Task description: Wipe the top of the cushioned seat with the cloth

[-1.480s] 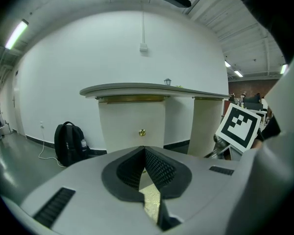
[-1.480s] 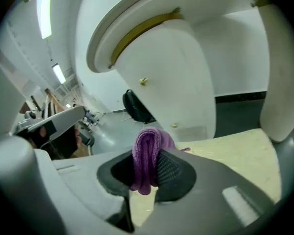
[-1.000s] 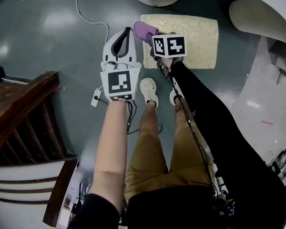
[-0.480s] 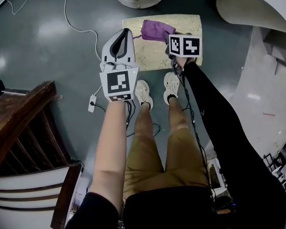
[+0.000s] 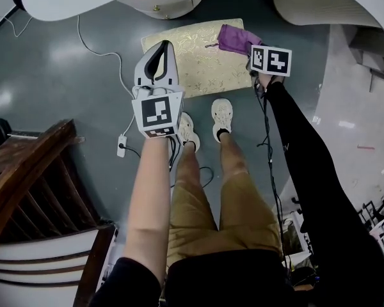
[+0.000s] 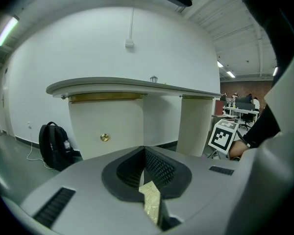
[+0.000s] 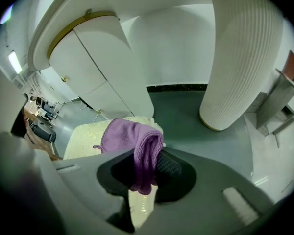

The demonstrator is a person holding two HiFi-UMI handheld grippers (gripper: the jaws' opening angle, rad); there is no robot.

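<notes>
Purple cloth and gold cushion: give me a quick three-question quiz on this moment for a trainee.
1. True or false: the cloth lies in the middle of the cushion.
2. The left gripper holds: A the cloth, B nothing, C a brush.
3. Fill in: the cloth is clamped in the ____ gripper.

Key: 1 false, it sits at the far right corner. 2 B. 3 right gripper.
</notes>
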